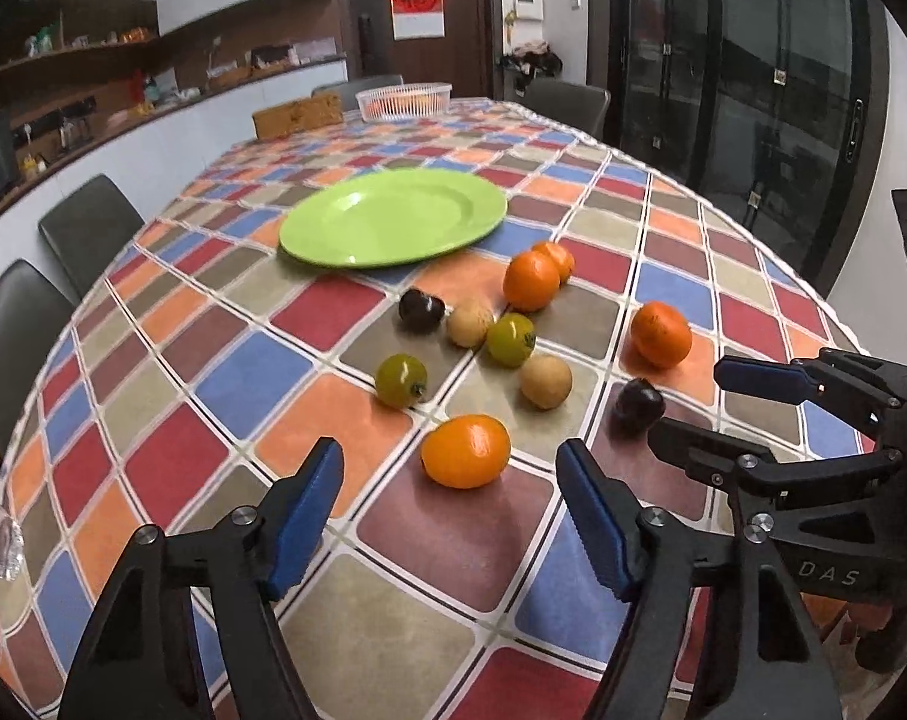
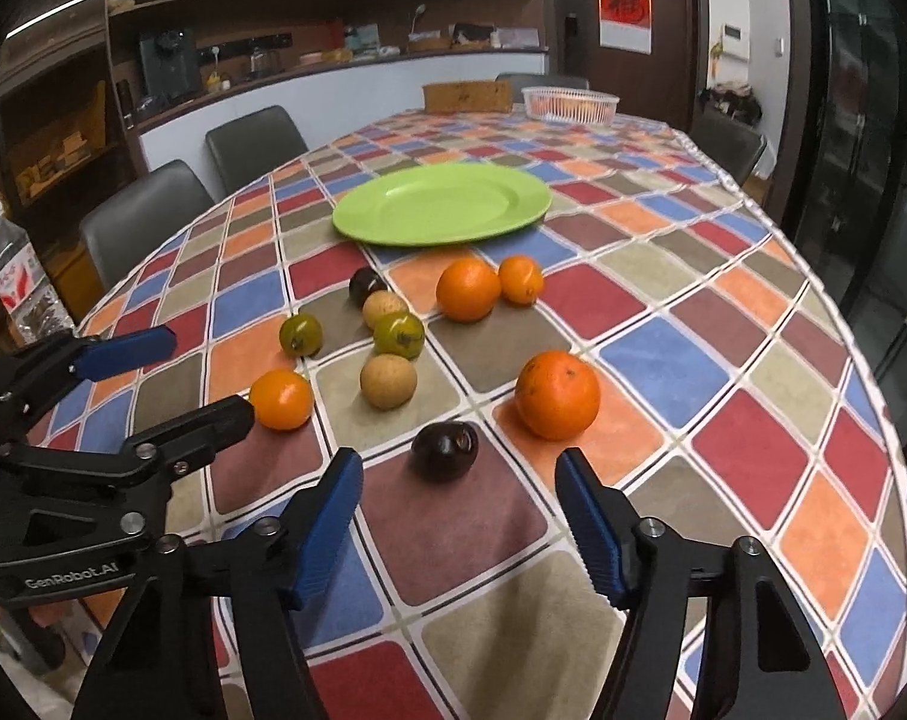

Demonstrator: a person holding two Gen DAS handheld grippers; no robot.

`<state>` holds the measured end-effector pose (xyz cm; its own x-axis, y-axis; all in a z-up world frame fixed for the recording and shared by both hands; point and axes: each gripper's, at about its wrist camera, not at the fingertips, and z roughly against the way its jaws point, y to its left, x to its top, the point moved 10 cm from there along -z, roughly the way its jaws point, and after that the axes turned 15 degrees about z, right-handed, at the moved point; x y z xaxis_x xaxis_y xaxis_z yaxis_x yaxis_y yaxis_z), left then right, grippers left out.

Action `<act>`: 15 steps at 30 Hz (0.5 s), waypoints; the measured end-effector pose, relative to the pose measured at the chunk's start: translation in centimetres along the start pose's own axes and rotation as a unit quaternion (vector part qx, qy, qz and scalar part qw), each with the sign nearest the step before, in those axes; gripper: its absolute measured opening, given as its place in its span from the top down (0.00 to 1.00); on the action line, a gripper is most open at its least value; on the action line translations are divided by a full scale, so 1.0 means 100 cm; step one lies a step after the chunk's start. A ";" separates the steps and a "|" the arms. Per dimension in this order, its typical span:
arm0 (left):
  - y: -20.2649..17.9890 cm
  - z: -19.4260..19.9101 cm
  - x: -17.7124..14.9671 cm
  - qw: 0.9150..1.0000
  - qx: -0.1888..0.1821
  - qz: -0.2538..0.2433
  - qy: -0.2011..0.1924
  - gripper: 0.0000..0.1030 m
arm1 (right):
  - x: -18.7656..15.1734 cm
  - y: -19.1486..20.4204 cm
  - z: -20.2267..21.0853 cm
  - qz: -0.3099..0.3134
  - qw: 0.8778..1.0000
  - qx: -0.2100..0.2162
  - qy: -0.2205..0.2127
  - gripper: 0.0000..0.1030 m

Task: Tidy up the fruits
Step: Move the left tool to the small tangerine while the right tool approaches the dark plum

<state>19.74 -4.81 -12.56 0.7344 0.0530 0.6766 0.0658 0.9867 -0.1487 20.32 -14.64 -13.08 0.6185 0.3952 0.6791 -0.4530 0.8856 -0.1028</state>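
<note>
Several fruits lie loose on the checked tablecloth in front of an empty green plate (image 1: 393,216) (image 2: 441,204). My left gripper (image 1: 450,516) is open and empty, just short of a small orange (image 1: 465,450) (image 2: 281,399). My right gripper (image 2: 456,531) is open and empty, just short of a dark plum (image 2: 444,450) (image 1: 638,405); it also shows at the right of the left wrist view (image 1: 687,402). A big orange (image 2: 557,394) (image 1: 660,334) lies right of the plum. Further off lie two green fruits (image 1: 401,380) (image 1: 510,339), two tan fruits (image 1: 546,381) (image 1: 469,322), another plum (image 1: 420,309) and two more oranges (image 1: 531,280) (image 1: 556,258).
A white basket (image 1: 404,99) (image 2: 570,102) and a brown box (image 1: 297,114) stand at the table's far end. Grey chairs (image 1: 87,228) line the left side. A plastic water bottle (image 2: 15,276) stands at the near left edge. A glass cabinet (image 1: 747,78) is on the right.
</note>
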 end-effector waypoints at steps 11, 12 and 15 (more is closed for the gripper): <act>0.001 -0.031 -0.008 0.998 -0.010 0.020 0.051 0.41 | -0.003 0.002 -0.020 0.004 0.999 0.019 0.026 0.48; 0.000 -0.033 -0.008 0.998 -0.010 0.021 0.053 0.42 | -0.003 0.002 -0.021 0.004 0.999 0.020 0.027 0.49; 0.000 -0.037 -0.008 0.998 -0.009 0.021 0.058 0.44 | -0.003 0.003 -0.024 0.005 0.999 0.027 0.034 0.52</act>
<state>21.63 -5.46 -15.77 0.8100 0.0753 0.5816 0.0446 0.9809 -0.1891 21.58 -13.89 -15.09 0.6549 0.4212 0.6274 -0.4925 0.8676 -0.0684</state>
